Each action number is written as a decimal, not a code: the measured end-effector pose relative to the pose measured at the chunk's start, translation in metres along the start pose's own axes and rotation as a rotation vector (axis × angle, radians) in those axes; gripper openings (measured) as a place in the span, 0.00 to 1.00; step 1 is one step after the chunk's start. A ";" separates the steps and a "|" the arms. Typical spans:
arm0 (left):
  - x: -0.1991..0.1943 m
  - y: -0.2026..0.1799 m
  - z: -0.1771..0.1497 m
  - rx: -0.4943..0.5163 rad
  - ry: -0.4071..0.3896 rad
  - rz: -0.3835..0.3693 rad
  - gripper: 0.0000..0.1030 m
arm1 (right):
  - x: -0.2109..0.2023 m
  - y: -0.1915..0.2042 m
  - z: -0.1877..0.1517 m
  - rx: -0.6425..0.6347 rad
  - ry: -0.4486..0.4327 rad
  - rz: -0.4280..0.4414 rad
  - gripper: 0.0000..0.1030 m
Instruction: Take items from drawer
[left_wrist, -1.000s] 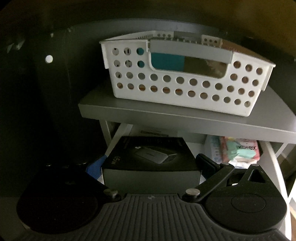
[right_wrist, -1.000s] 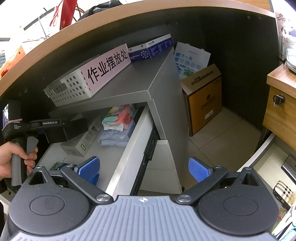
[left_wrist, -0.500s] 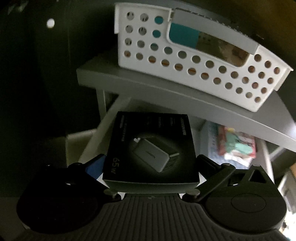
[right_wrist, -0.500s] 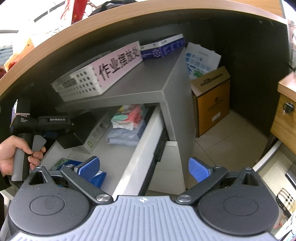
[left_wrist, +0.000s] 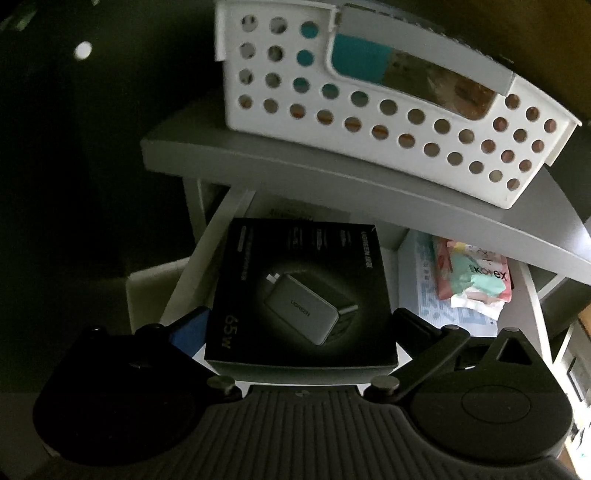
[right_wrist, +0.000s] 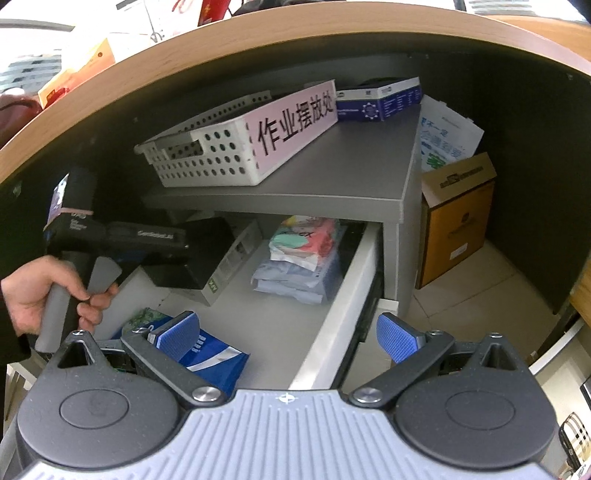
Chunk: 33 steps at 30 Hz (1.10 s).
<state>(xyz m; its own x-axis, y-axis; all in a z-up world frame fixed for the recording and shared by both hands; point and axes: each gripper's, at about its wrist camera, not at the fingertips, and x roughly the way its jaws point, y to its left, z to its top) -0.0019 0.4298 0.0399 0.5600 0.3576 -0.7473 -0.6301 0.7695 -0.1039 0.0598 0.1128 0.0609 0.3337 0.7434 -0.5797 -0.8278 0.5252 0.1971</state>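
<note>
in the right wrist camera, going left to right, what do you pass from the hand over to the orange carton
Hand on the left gripper's handle → black charger box clamped in the left gripper → pink and green packet in the open drawer → orange carton on the floor.

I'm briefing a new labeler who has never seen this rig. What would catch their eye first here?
First the black charger box clamped in the left gripper, lifted above the open white drawer. Next the perforated white basket with its pink sign, on the grey cabinet top above. The right gripper hangs open over the drawer's front edge.
</note>
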 end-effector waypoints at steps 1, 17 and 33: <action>0.001 -0.002 0.000 0.012 0.005 0.006 1.00 | 0.001 0.002 0.000 -0.003 0.003 0.002 1.00; -0.015 -0.008 -0.011 0.133 -0.003 -0.041 1.00 | 0.019 0.011 0.000 -0.034 0.027 0.045 1.00; -0.084 -0.010 -0.046 0.160 -0.085 -0.144 1.00 | 0.050 0.030 0.010 -0.138 0.068 0.105 1.00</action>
<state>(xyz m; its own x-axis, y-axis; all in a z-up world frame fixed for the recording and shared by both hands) -0.0675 0.3671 0.0737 0.6854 0.2764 -0.6737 -0.4511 0.8874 -0.0950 0.0565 0.1697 0.0452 0.2143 0.7590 -0.6148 -0.9122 0.3806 0.1519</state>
